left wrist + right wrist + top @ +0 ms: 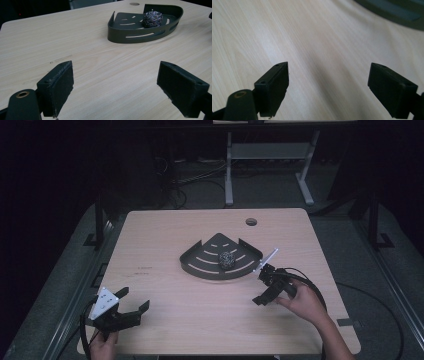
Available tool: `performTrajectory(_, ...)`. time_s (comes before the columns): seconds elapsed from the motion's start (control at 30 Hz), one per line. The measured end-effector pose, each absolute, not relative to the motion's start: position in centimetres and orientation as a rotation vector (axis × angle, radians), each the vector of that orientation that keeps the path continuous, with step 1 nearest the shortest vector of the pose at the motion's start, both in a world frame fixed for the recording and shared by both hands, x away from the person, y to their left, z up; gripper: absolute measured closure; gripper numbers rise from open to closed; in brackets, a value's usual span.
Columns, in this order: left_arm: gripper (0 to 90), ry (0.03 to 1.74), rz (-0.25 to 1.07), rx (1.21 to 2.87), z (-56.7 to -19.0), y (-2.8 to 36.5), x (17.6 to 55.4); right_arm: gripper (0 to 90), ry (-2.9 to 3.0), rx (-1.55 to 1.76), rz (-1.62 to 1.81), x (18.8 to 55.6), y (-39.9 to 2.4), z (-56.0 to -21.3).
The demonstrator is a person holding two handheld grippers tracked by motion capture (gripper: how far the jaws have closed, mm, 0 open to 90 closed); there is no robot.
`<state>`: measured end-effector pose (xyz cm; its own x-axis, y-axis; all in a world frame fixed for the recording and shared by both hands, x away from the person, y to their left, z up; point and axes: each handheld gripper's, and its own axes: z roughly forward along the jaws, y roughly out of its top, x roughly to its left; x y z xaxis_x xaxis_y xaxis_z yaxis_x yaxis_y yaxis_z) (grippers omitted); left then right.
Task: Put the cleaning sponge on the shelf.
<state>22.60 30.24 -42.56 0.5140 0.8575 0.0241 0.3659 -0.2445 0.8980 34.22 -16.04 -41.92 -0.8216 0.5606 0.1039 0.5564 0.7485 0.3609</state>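
Black foam-faced jaws on the right gripper (267, 290) stand wide apart with nothing between them; in the right gripper view only bare wood lies in the gap. This gripper hangs low over the table (165, 320), near its right edge and just outside the curved front wall of the corner tray (197, 267), without touching it as far as I can tell. The left gripper (131, 306) sits near the table's front left corner, its jaws also spread and empty, well apart from everything.

The tray lies around the middle of the table, a little toward the far edge, and the steel wool ball (228, 259) rests inside it, close to the slotted front wall.

Risks, as I judge them: if the right gripper goes for the ball from where it is, the front wall stands in its way, and a low, level approach could knock the tray and slide it across the smooth wood. The ball is springy and round, so a pinch off its middle may squirt it out or roll it against a side wall. With the left gripper so far off, nothing steadies the tray should it be pushed.

Hard to make out: in the high view the room is dim, and the right hand (305, 304) covers part of its gripper, so the height of the jaws above the table is uncertain. In the right gripper view the tray is cut off at the upper right corner and blurred.
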Motion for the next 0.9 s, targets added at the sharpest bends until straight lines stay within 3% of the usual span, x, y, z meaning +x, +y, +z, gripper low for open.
performTrajectory(0.9,13.2,1.009,0.641,1.820,-42.7,29.6,22.8,16.3,2.858,0.923,0.717,29.2,-17.7,-42.7)
